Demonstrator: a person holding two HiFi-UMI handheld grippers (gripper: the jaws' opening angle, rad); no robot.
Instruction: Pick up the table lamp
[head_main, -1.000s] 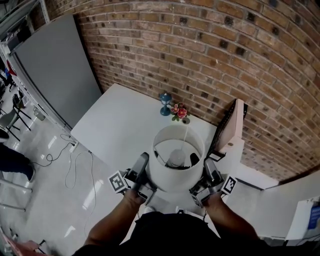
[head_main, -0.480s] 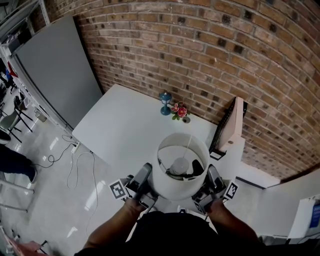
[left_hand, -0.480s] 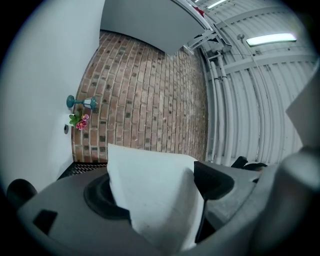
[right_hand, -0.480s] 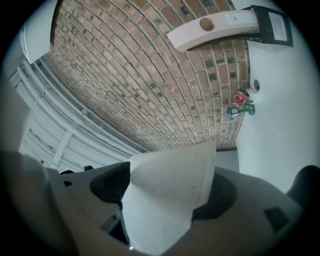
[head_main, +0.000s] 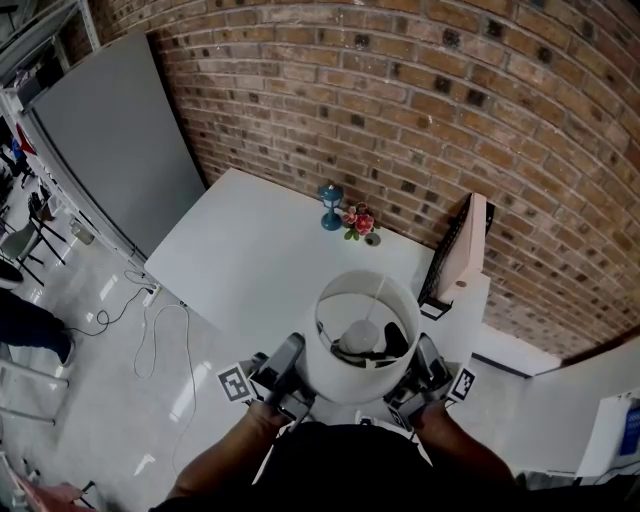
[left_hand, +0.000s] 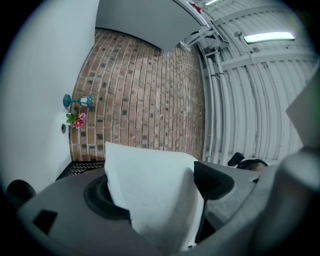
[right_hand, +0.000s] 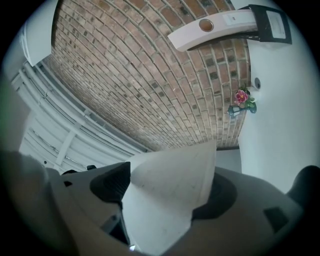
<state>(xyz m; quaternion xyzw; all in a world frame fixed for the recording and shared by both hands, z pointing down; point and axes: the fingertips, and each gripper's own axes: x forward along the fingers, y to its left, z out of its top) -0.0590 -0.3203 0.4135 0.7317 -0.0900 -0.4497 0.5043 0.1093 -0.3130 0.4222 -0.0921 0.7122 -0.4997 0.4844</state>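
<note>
The table lamp's white drum shade (head_main: 345, 378) hangs in the air just in front of me, above the near edge of the white table (head_main: 250, 250). Looking down into the shade I see its bulb (head_main: 358, 338). My left gripper (head_main: 290, 362) is shut on the shade's left wall and my right gripper (head_main: 422, 364) on its right wall. In the left gripper view the shade (left_hand: 150, 200) fills the gap of the left gripper (left_hand: 157, 190). The right gripper view shows the shade (right_hand: 165, 200) clamped in the right gripper (right_hand: 165, 187). The lamp's base is hidden.
A small blue ornament (head_main: 331, 207) and a pink flower posy (head_main: 359, 221) stand at the table's far edge against the brick wall. An upright white board (head_main: 462, 255) rises at the right. A grey panel (head_main: 110, 140) leans at the left; cables (head_main: 150, 330) lie on the floor.
Both grippers have drawn the lamp nearer to me and a little to the right. In the last half second it has barely moved.
</note>
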